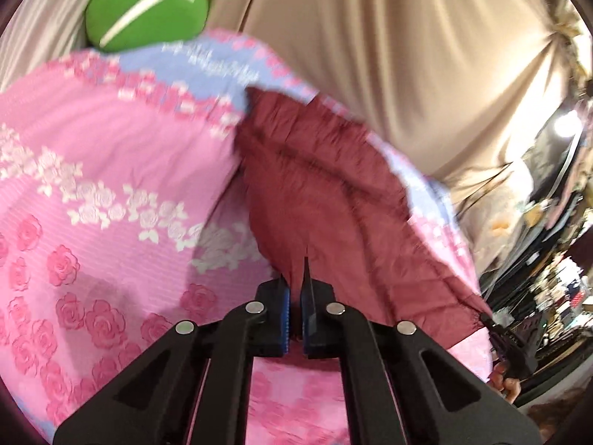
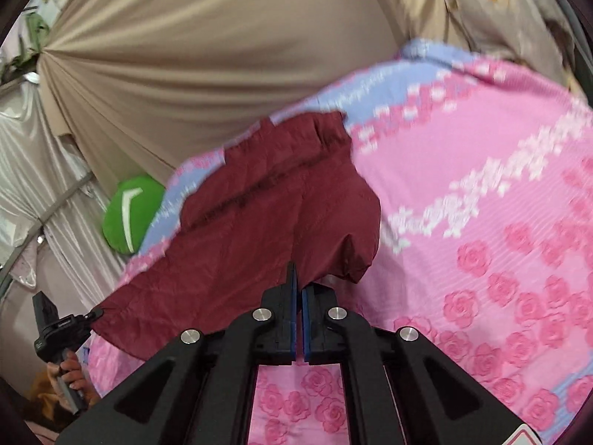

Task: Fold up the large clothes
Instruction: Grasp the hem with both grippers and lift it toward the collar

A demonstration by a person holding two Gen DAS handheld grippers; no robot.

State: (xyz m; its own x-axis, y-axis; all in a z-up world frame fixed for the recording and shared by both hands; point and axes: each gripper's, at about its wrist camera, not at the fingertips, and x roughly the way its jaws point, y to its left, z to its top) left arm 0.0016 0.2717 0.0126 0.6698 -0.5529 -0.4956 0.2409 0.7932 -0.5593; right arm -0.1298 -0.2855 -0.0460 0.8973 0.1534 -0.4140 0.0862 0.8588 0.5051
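Bedspread [image 1: 85, 170]: pink, rose-printed, with a blue border; it covered the surface beneath everything else.

Maroon garment [image 1: 326, 200]: it lay spread on the bedspread, its long axis running from about 11 o'clock to 5 o'clock in the left wrist view, and from 1 o'clock down to 8 o'clock in the right wrist view. It stretched ahead of both grippers, toward 12 o'clock, each holding one near end; neither arm looked clearly nearer.

Green cushion [image 1: 146, 9]: at 11 o'clock beyond the bedspread, well apart from the garment.

Left gripper [image 1: 295, 296]: jaws pressed nearly together, pinching the garment's near edge.

Right gripper [image 2: 298, 296]: jaws likewise closed to a slit, seemingly nipping the garment's edge.
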